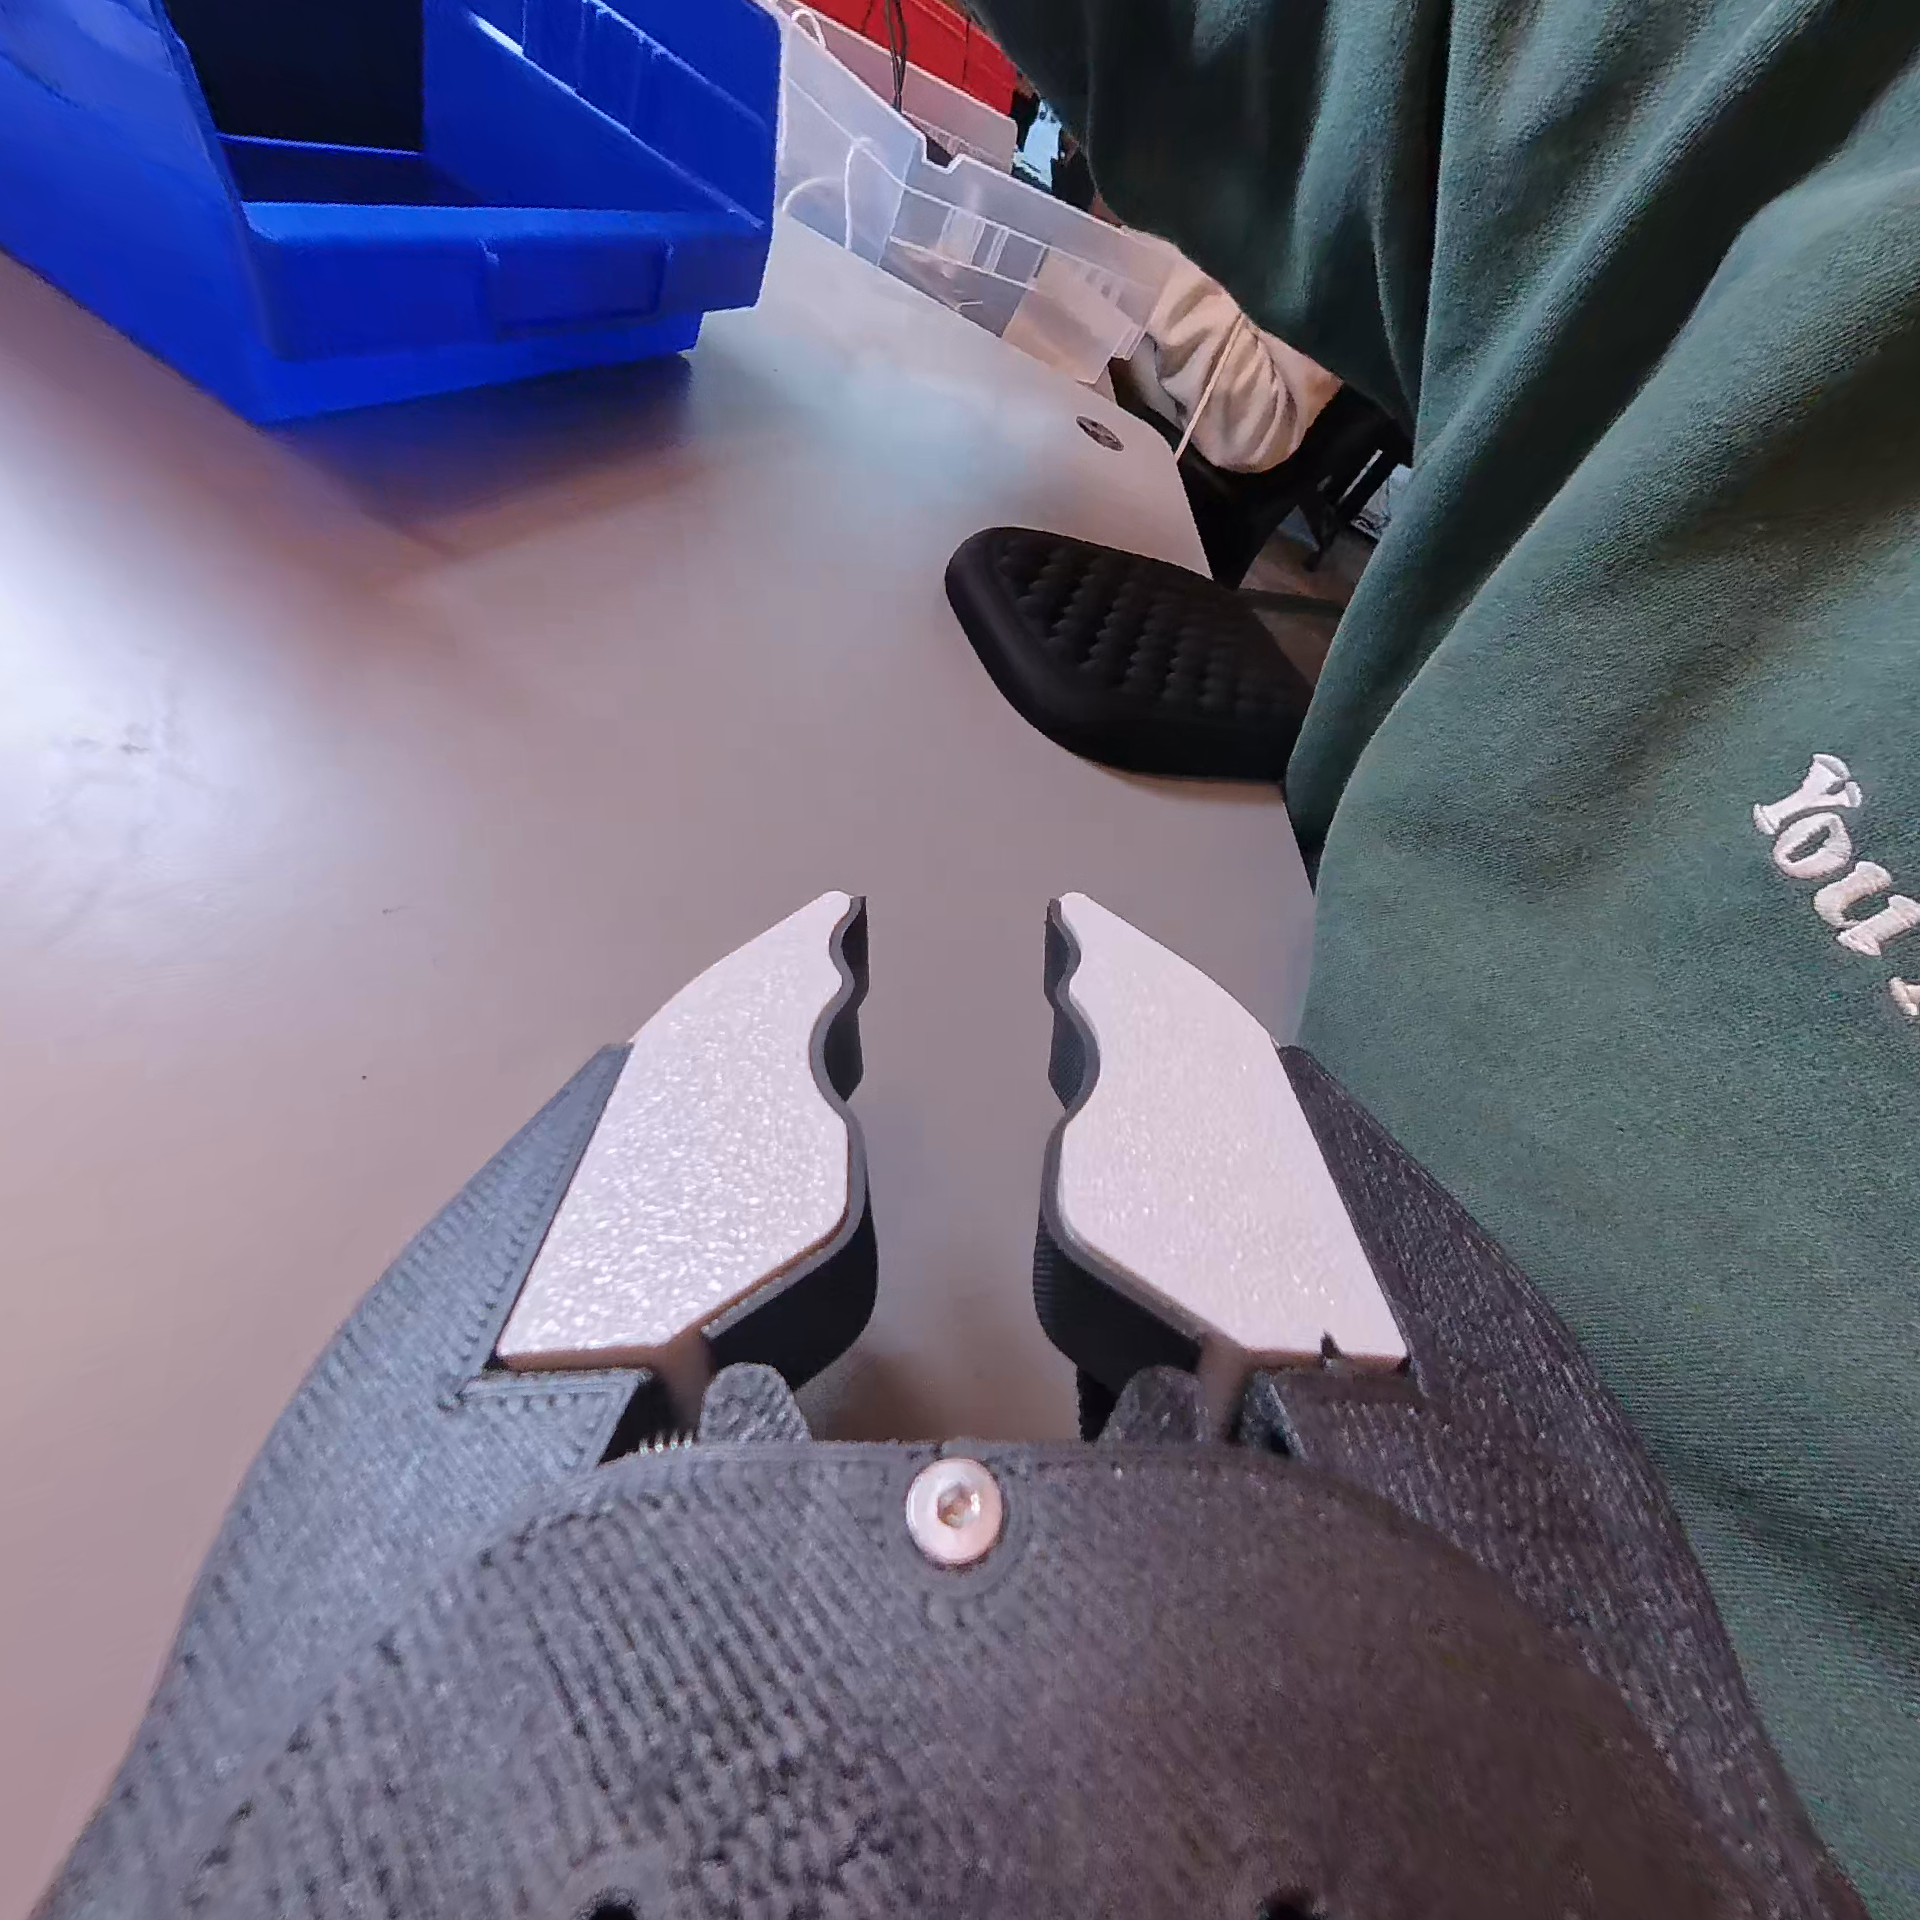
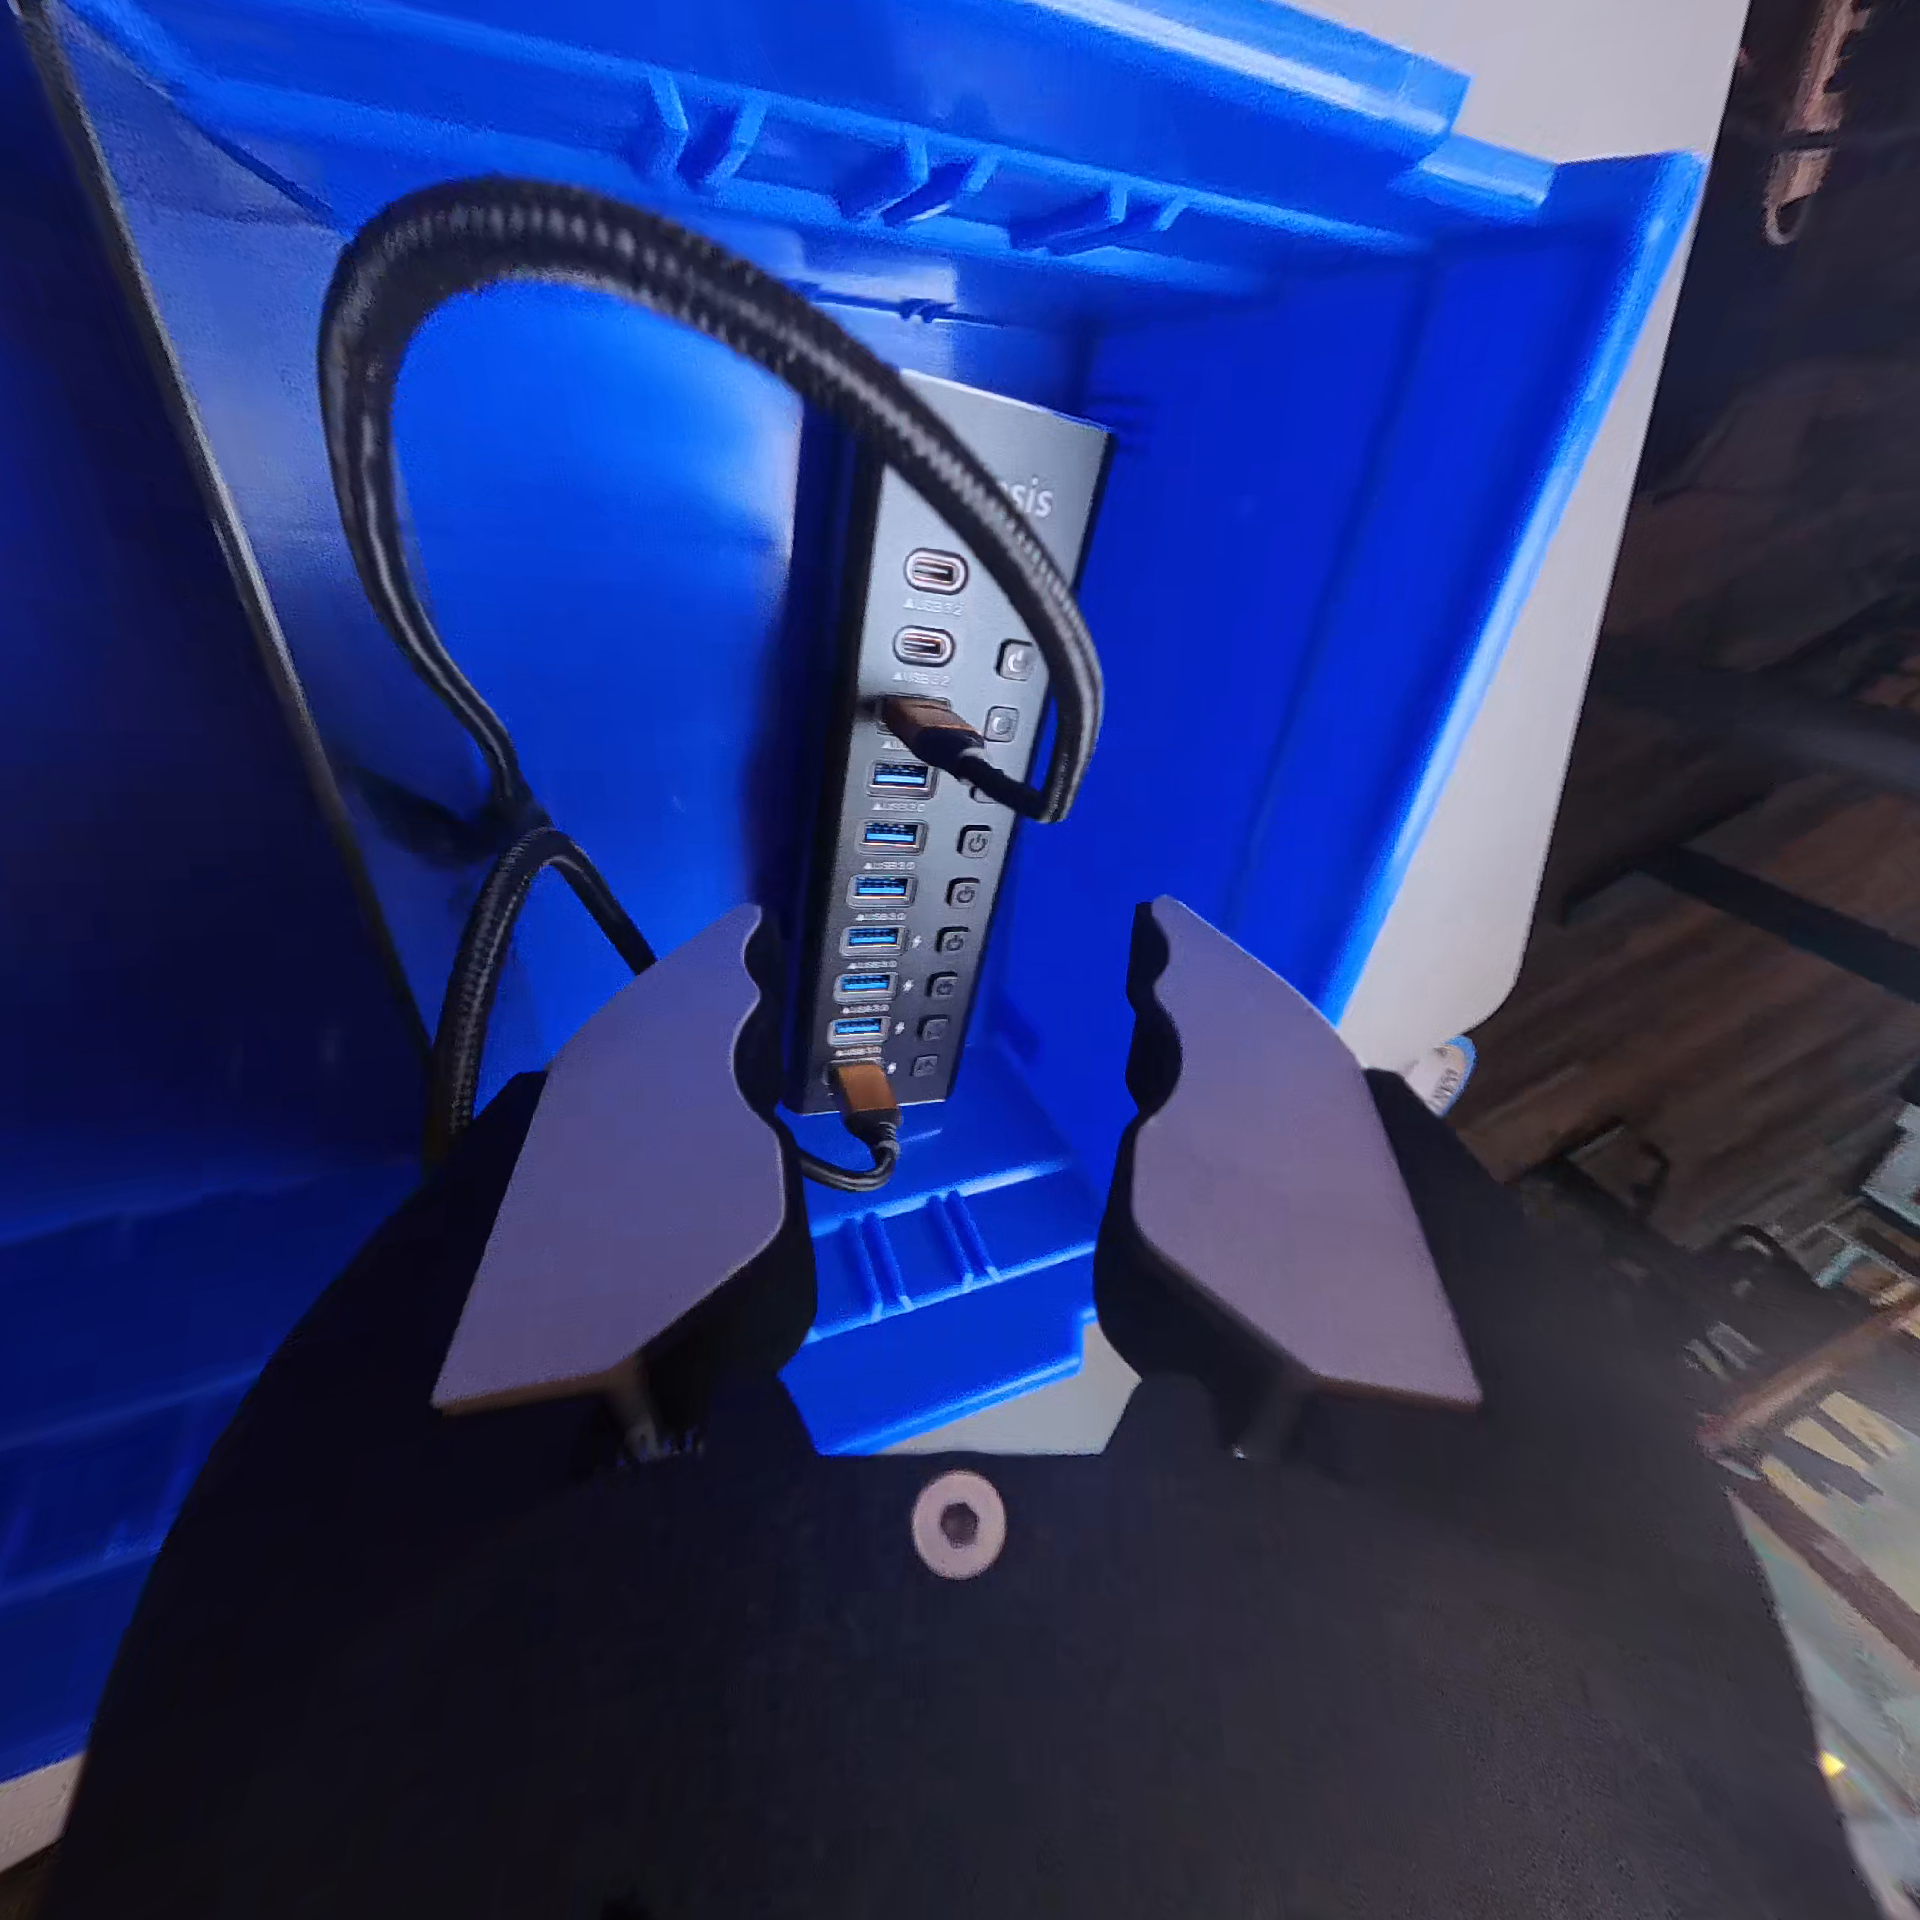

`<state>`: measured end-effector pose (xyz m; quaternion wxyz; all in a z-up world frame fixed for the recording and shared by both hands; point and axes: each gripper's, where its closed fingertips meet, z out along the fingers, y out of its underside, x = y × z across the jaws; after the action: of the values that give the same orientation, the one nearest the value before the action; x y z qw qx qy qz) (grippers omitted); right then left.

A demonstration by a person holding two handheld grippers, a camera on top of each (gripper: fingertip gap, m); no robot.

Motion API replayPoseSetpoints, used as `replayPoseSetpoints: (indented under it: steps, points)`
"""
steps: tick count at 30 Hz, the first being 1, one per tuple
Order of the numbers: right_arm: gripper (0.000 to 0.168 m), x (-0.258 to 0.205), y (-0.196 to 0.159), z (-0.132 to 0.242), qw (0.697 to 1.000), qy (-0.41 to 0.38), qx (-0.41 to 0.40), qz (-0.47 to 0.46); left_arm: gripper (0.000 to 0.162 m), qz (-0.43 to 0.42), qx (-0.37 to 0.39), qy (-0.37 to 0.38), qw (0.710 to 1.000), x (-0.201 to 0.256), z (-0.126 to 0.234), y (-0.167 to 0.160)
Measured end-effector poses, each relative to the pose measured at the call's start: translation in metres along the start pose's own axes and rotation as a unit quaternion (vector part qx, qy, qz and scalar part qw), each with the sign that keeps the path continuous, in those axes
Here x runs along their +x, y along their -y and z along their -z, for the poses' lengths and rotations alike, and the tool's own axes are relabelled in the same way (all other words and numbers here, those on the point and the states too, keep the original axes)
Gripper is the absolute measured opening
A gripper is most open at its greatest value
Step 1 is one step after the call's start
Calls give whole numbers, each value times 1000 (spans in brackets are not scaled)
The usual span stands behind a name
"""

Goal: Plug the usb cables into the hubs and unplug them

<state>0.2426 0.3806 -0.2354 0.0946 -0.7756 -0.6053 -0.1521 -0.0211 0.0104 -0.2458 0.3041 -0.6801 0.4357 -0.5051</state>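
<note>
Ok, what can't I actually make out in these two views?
- Right wrist view: the near end of the hub and where the lower plug's cable runs are hidden behind the left finger of the open right gripper.
- Right wrist view: the braided cable drops behind that gripper's body.
- Left wrist view: no hub or cable visible; the green sleeve covers the right side beyond the open left gripper.

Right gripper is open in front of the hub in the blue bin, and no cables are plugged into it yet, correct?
Not quite. The right wrist view shows two plugs already in the hub: one mid-row, one at the near end. The right gripper is open before it, in the blue bin.
</note>
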Motion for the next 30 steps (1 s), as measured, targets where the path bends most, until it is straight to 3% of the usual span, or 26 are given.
replayPoseSetpoints:
  steps: [8, 10, 13, 18, 22, 25, 28, 30]
  points:
    - [68, -7, -6, -52, 996, 71, -30, -55, 33, -7, -14, 4, 1000, 0, -2, -5]
    - [61, -11, 1, -59, 995, 82, -27, -53, 33, -5, -12, 7, 1000, -2, -1, -4]
    - [56, -14, 3, -56, 994, 108, -13, -32, 33, 4, -6, 8, 1000, -5, 0, -3]
    - [57, -58, 14, -32, 970, 242, 9, -23, 33, 12, -12, -1, 1000, -5, -2, -6]
    - [65, -49, 12, -45, 985, 172, -16, -6, 33, 10, -20, -3, 1000, -4, -4, -9]
    - [69, -30, 11, -26, 990, 140, 6, -31, 33, 8, -15, 0, 1000, -4, -3, -7]
    - [60, 11, -6, 10, 998, 37, 18, -53, 33, 8, -10, -1, 1000, -3, -2, -4]
    - [56, 48, -20, 42, 994, -81, 28, -72, 33, 2, -10, -2, 1000, -1, -2, -3]
